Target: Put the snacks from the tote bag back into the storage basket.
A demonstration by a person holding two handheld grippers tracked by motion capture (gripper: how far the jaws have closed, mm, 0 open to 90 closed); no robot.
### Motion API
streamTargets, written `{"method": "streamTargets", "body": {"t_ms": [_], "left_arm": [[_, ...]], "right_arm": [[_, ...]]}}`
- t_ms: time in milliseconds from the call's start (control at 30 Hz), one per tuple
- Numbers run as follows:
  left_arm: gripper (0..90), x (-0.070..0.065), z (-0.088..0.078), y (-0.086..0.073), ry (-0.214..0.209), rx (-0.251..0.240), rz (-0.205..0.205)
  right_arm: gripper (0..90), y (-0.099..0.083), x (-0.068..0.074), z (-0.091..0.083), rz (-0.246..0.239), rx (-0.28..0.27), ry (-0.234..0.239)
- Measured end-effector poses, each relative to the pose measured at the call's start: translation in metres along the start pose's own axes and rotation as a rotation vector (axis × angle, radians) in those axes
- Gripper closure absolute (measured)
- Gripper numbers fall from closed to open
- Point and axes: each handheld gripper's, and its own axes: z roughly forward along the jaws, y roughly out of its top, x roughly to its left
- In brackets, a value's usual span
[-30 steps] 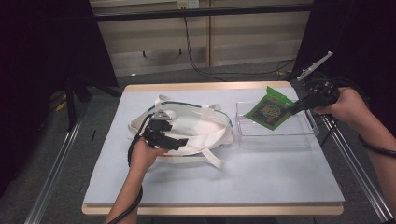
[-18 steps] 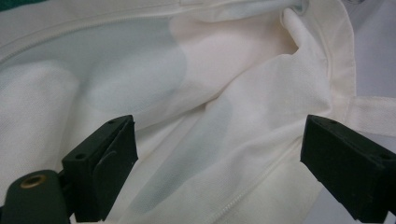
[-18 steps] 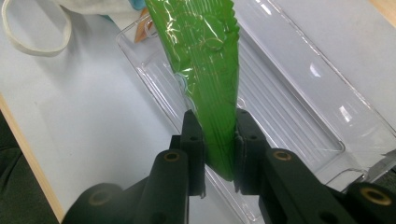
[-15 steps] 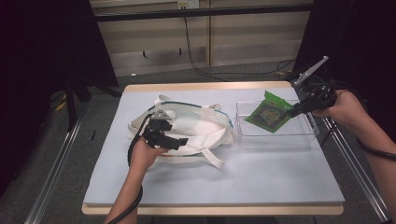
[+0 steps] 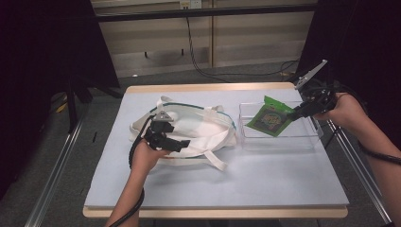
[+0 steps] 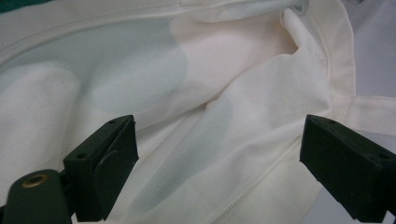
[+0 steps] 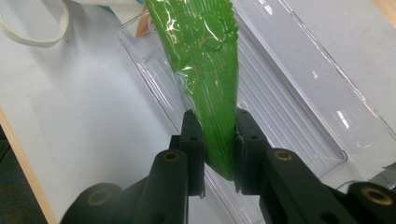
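Pale blue surface [image 5: 265, 184] carries a white bag [image 5: 198, 130] with left tongs [image 5: 182, 144] spread wide on it, clear tray [image 5: 279, 139] right of bag, right tongs [image 5: 292, 115] clamping green packet [image 5: 270, 117] above tray, dark curtained room beyond.

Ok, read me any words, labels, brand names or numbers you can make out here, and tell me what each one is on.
No text can be read.
Green packet, held over the clear tray by the right gripper: it carries a round printed design, too blurred to read.
White bag under the left gripper: plain cloth, no print.
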Motion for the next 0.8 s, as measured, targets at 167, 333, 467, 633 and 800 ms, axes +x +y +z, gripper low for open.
{"method": "streamTargets", "body": {"t_ms": [167, 333, 467, 633, 800], "left_arm": [[11.4, 0.0, 0.001, -0.001, -0.002, 0.007, 0.005], [11.4, 0.001, 0.002, -0.001, -0.011, 0.004, 0.003], [11.4, 0.0, 0.001, -0.001, -0.004, 0.008, 0.004], [11.6, 0.001, 0.0, -0.001, 0.001, 0.01, 0.015], [11.6, 0.001, 0.001, -0.001, -0.005, 0.007, 0.003]], "right_arm": [[76.5, 0.001, 0.001, 0.003, -0.017, -0.002, -0.002], [76.1, 0.003, 0.004, 0.01, -0.031, -0.001, 0.006], [76.1, 0.008, 0.006, 0.016, -0.064, 0.003, 0.007], [75.8, 0.012, 0.011, 0.023, -0.091, 0.009, 0.016], [74.3, 0.011, 0.013, 0.029, -0.118, 0.013, 0.014]]}}
